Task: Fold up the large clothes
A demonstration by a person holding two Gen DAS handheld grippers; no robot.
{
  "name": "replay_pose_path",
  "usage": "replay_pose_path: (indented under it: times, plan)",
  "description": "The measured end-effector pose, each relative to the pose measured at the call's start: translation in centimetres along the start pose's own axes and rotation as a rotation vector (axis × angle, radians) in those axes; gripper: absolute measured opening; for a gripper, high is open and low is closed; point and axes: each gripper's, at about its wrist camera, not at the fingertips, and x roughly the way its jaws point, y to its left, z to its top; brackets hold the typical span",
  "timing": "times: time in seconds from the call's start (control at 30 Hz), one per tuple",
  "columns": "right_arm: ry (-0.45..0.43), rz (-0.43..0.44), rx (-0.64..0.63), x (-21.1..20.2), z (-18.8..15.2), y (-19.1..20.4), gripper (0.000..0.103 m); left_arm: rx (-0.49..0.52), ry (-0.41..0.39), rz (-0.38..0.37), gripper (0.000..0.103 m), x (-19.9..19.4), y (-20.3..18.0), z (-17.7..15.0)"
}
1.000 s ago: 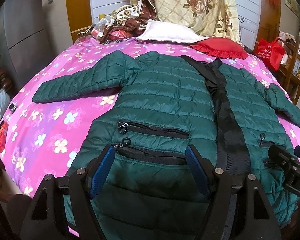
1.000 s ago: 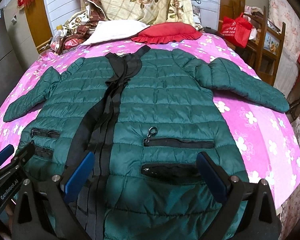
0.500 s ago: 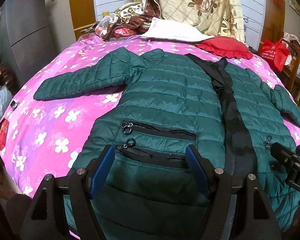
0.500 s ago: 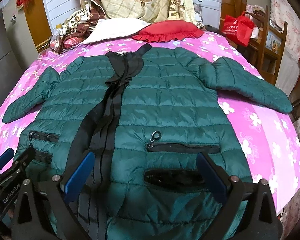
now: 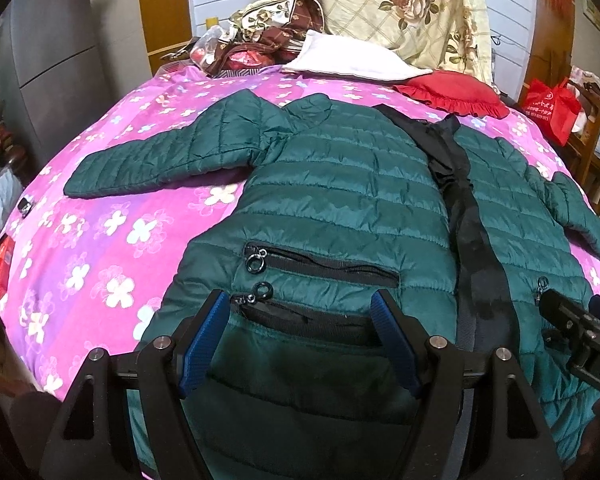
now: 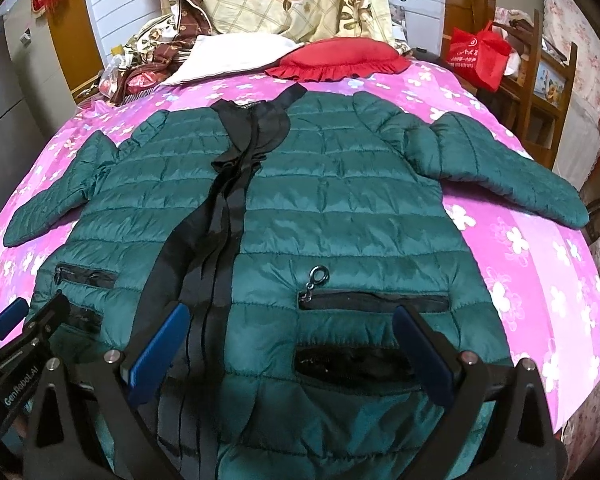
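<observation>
Your green puffer jacket (image 5: pixel 340 200) lies flat and face up on the pink flowered bed (image 5: pixel 100 248), collar toward the far end and hem at the near edge, with both sleeves spread out to the sides and the black zipper placket (image 6: pixel 220 248) running down its middle. Your left gripper (image 5: pixel 300 344) is spread wide, its blue pads (image 5: pixel 202 344) standing well apart on either side of the lower zipped pocket (image 5: pixel 300 316) on the jacket's left half, near the hem; nothing sits between the pads, and from this angle you cannot quite tell whether the tips rest on the fabric or hover just above it. Your right gripper (image 6: pixel 290 354) is released just as wide, over the jacket's right half near the hem: one pad lies just beside the black placket and the other at the outer end of the lower right pocket (image 6: pixel 352 364), so that pocket sits between them. Neither gripper holds any cloth. In the right wrist view your left gripper shows at the near left, beside the jacket's left pockets. At the far end of the bed a white pillow (image 5: pixel 344 60) and a red ruffled cushion (image 6: pixel 340 60) lie side by side, just beyond the collar.
</observation>
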Motion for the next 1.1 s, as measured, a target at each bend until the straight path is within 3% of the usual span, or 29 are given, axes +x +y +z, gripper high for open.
replay_pose_path:
  times: [0.33,0.87,1.1]
  plan:
    - [0.011,0.001,0.0,1.0,1.0,0.2,0.103,-0.023,0.012,0.004,0.052,0.8,1.0,1.8]
    - [0.01,-0.005,-0.01,3.4,4.3,1.3,0.103,-0.12,0.018,0.069,0.052,3.1,6.6,6.1]
    - [0.007,0.004,-0.018,4.9,6.1,1.9,0.103,-0.178,0.034,0.152,0.052,5.0,10.8,7.7]
